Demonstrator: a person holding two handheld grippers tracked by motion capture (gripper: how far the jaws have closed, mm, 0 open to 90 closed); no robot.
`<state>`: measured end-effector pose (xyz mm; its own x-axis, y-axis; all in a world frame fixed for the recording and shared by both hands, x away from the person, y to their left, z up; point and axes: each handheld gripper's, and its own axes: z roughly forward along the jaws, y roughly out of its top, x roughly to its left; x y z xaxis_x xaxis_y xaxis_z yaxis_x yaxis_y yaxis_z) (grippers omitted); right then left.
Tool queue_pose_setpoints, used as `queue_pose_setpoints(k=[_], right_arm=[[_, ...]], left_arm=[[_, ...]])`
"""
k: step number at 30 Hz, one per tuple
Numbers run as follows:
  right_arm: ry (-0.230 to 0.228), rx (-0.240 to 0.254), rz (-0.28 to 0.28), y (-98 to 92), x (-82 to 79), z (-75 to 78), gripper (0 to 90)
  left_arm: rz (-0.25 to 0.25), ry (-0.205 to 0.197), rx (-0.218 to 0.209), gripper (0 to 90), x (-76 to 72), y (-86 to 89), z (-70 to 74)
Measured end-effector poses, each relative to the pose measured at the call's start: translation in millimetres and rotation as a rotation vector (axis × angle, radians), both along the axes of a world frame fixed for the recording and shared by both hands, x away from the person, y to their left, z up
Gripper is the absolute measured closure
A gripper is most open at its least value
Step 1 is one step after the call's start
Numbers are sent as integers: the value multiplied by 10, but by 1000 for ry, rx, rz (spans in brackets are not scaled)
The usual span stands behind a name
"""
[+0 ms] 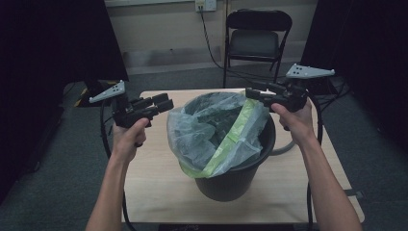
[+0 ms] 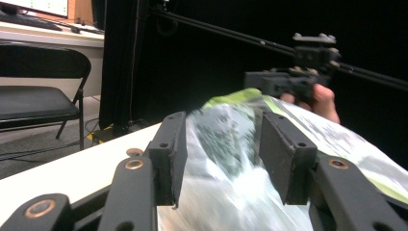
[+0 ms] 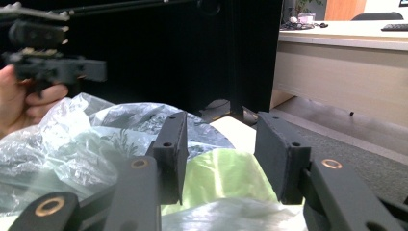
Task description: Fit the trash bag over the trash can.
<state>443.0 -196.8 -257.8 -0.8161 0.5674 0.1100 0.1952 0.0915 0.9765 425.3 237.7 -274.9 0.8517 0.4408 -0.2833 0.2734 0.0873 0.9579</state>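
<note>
Clear thin plastic bin liner with a green drawstring band (image 1: 226, 132) lines the round black plastic bucket (image 1: 231, 180) mid-table, its rim draped loosely over the near edge. It looks light, limp and slippery; the green hem seems the best hold. Left gripper (image 1: 162, 104) and right gripper (image 1: 253, 94) hover at either side, jaws apart, holding nothing.
</note>
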Motion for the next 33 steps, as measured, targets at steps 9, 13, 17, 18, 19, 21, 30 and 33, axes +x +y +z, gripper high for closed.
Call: queue_pose_setpoints(k=[9, 13, 17, 18, 19, 21, 30, 33], right_arm=[[25, -73, -23, -76, -49, -135, 624], [15, -87, -38, -111, -99, -147, 616], [26, -83, -42, -104, -106, -155, 660], [28, -83, -39, -95, -101, -162, 687], [30, -83, -40, -90, -97, -166, 728], [27, -62, -50, -93, -73, -174, 781], [70, 40, -79, -314, -5, -299, 900], [96, 61, -91, -391, 2, -435, 900]], left_arm=[[-7, 81, 71, 565, 229, -276, -244], [23, 54, 91, 558, 63, -232, -272], [12, 34, 82, 552, -91, -201, -302], [7, 29, 81, 556, -121, -199, -305], [0, 22, 80, 561, -174, -200, -306], [4, 15, 79, 568, -265, -202, -313], [-4, 17, 44, 557, -463, -135, -351], [-1, 21, 32, 556, -467, -135, -364]])
